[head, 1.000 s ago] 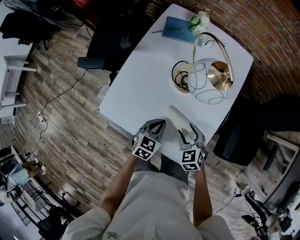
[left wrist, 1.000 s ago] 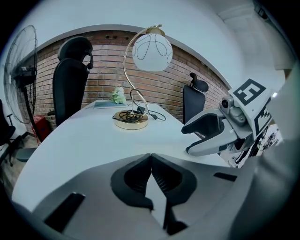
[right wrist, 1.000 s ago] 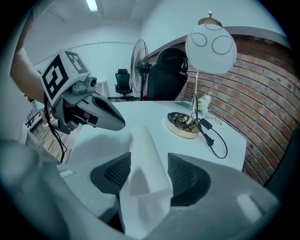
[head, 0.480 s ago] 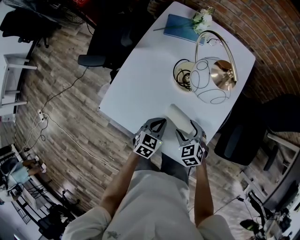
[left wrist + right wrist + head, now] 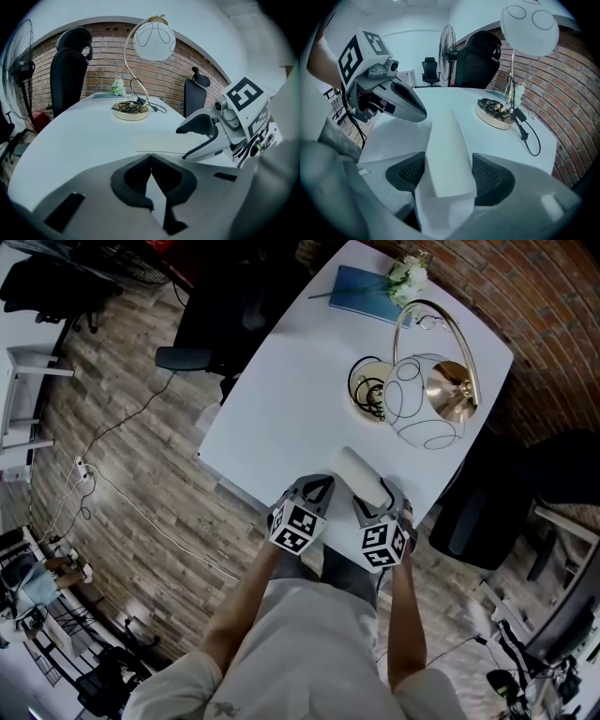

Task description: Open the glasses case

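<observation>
Glasses case: the white glasses case (image 5: pixel 447 150) lies on the white table (image 5: pixel 281 409), close to the edge nearest me, its long side running away from me toward the lamp (image 5: pixel 422 399).
Right gripper: my right gripper (image 5: pixel 448 164) has its jaws spread wide, one on each side of the case's near end. They have just been opening, and the case sits between them on the table.
Right pads: the ribbed pads (image 5: pixel 408 176) flank the case's two long sides very closely. I see no squeeze on it.
Left gripper: my left gripper (image 5: pixel 151 158) is clenched, jaw tips meeting, with nothing between them.
Case relative to the left gripper: from the left gripper view the case lies ahead of the closed tips and a little to the right, apart from them. My right gripper stands over its right end.
Grippers together: in the head view both sit side by side at the near table edge, the left one just beside the case and the right one astride it.
Far end of the table: the lamp's round gold base, a blue book (image 5: pixel 361 292) and a small bunch of pale flowers (image 5: pixel 405 276), all well apart from the case.
</observation>
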`<state>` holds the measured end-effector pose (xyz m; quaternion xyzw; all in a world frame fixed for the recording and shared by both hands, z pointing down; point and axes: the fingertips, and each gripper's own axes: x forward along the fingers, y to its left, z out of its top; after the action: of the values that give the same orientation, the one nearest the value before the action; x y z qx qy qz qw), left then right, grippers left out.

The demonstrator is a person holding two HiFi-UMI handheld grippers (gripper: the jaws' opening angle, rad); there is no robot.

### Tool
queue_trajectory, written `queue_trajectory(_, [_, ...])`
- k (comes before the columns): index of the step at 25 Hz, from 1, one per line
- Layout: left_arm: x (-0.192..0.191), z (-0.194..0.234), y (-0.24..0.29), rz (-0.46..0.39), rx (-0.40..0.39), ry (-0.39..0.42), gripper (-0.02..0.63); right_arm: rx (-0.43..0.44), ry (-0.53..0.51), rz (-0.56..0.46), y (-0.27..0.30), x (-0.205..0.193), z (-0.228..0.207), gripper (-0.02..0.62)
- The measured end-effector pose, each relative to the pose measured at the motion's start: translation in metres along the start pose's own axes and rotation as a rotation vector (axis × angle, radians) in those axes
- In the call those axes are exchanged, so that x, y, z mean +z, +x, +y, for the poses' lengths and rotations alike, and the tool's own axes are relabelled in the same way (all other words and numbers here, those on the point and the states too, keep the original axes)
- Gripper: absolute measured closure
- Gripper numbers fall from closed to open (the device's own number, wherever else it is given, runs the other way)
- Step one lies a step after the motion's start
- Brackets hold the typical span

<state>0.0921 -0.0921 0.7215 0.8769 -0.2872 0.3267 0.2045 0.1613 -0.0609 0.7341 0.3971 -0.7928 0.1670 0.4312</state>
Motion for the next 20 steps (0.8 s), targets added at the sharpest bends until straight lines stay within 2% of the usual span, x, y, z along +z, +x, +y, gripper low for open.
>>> queue_trajectory(6, [-0.003,-0.001,0.006,0.013,-0.006,0.001,0.601,0.025,0.025,-0.002,-0.001,0.001,-0.001,0.290])
queue_trajectory(20, [-0.001,-0.004,0.015,0.009,-0.003,0.000,0.600,0.131,0.237,-0.063,-0.010,0.005,0.002,0.290])
